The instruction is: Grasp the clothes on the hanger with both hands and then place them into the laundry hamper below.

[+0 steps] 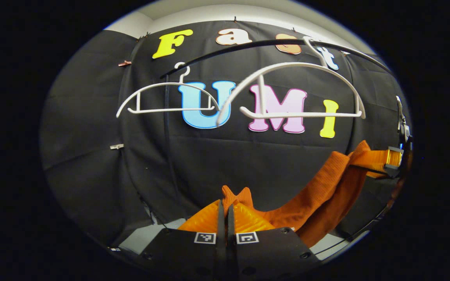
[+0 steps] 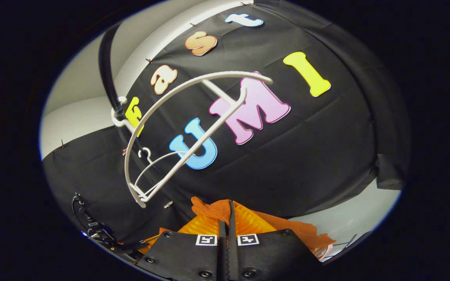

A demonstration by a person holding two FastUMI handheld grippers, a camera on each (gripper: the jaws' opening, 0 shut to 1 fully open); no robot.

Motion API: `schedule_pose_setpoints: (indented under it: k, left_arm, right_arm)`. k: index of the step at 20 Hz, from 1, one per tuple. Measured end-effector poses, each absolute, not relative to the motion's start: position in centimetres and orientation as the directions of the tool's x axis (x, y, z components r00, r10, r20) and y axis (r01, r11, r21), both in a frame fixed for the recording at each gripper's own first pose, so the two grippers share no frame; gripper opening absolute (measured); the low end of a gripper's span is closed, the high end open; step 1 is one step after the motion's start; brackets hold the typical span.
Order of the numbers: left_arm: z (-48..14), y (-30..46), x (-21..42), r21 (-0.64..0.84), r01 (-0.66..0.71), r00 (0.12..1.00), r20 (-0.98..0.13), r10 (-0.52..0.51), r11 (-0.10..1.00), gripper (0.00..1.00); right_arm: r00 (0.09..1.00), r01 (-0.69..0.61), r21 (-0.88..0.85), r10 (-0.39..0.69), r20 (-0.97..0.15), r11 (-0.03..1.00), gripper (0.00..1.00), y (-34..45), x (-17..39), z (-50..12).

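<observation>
Both grippers are pinched tight on the orange garment point(image 1: 318, 187): the left gripper point(image 1: 225, 212) and right gripper point(image 2: 225, 212) each clamp an edge. It hangs between them, below the bare hanger point(image 1: 287, 89). Next, I'd judge, lower it into the hamper.

Two hangers point(image 1: 293, 91) point(image 1: 166, 99) on the rail point(image 1: 248, 45), far; my garment point(image 1: 318, 191) below them, stretched from left gripper point(image 1: 225, 212) rightward to right gripper point(image 1: 395, 158).

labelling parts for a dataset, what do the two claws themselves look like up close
Each claw, the left claw and the right claw, has a matte black angular plastic body with small round screws. Two square black-and-white coded marker tags sit side by side where the ribbed fingers meet it. The right claw also appears farther off.
</observation>
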State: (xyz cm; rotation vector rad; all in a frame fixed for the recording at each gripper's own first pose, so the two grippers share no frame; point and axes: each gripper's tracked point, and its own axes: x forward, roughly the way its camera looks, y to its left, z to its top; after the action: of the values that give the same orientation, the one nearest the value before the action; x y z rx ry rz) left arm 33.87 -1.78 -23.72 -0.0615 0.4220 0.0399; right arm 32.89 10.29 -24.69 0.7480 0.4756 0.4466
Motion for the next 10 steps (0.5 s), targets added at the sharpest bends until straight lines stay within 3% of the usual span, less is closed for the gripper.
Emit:
schedule_pose_setpoints:
  k: [5, 10]
  left_arm:
    - [-25.1, -6.5, 33.2, -0.109, 0.087, 0.894, -0.431, -0.126, 0.990, 0.05]
    - [-30.4, -7.0, 32.6, -0.140, 0.086, 0.837, -0.526, -0.148, 0.986, 0.05]
  right_arm:
    - [0.746, -0.229, 0.694, 0.581, -0.325, 0.683, 0.04, 12.7, 30.0, -27.5]
    - [0.695, -0.178, 0.601, 0.532, -0.484, 0.780, 0.04, 11.9, 28.3, -34.5]
